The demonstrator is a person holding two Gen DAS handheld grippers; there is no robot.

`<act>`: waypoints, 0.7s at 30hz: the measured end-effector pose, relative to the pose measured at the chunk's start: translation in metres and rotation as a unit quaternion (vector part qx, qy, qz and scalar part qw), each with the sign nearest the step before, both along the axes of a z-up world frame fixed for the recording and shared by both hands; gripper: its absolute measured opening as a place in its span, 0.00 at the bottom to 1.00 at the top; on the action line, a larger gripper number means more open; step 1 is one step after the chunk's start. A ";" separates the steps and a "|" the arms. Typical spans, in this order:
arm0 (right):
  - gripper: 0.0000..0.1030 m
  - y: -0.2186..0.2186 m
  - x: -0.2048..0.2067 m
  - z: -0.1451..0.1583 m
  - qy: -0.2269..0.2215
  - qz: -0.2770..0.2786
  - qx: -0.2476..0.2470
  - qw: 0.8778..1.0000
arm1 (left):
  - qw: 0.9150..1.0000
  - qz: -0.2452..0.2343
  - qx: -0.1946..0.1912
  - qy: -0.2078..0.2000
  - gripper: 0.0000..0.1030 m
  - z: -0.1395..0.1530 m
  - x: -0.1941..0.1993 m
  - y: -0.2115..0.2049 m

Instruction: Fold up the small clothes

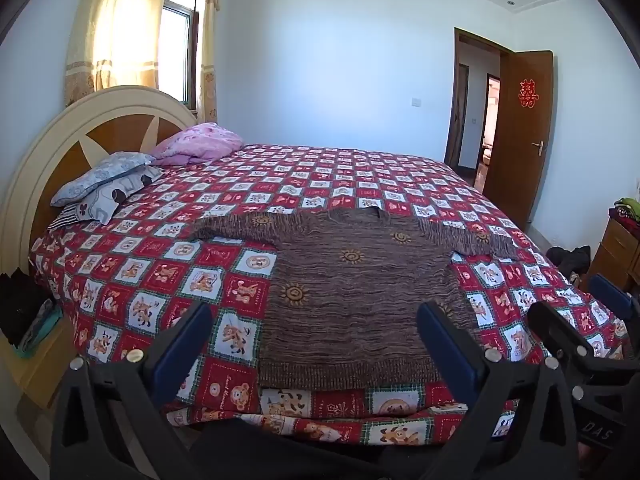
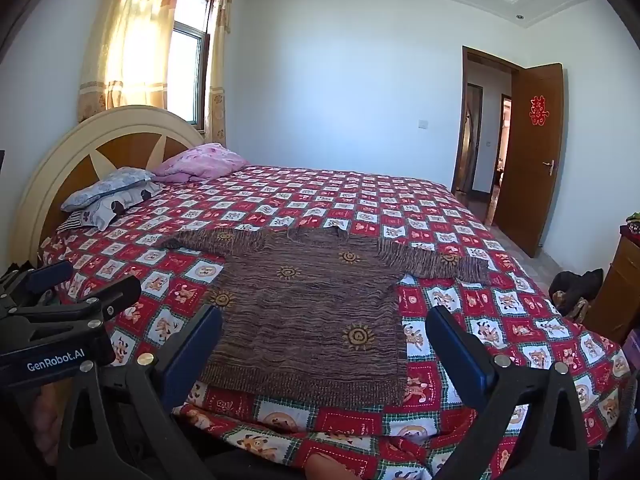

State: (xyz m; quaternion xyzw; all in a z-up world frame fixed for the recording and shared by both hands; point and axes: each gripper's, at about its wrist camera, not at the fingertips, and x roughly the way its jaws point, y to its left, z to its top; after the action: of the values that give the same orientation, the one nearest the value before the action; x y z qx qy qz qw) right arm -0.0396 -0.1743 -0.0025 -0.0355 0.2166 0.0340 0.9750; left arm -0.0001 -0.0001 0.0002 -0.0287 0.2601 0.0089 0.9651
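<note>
sunlit bdrm [image 1: 340, 60], open door [image 1: 520, 132]

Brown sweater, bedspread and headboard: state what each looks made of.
Brown sweater: looks like knitted yarn, matte, with streaky ridges, a ribbed hem and stitched sun motifs. Bedspread: seemingly thin printed woven cloth, with flat red and white cartoon squares. Headboard: probably wood, cream-painted frame around smooth brown panels.
</note>
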 end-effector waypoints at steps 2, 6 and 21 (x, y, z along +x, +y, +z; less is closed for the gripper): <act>0.99 0.000 0.000 0.000 0.002 -0.001 -0.001 1.000 | 1.000 0.000 0.000 0.003 1.00 0.000 0.000 0.000; 0.99 0.000 -0.003 0.003 -0.002 -0.002 -0.001 1.000 | 1.000 0.003 0.006 0.001 1.00 0.000 0.000 0.000; 0.99 0.005 -0.004 -0.006 0.007 -0.002 0.004 1.000 | 1.000 0.002 0.002 0.009 1.00 -0.004 0.001 -0.002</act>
State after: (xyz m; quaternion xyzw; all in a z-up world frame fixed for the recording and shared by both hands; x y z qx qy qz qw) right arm -0.0431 -0.1696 -0.0088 -0.0311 0.2239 0.0328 0.9736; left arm 0.0005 -0.0016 -0.0043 -0.0270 0.2687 0.0116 0.9628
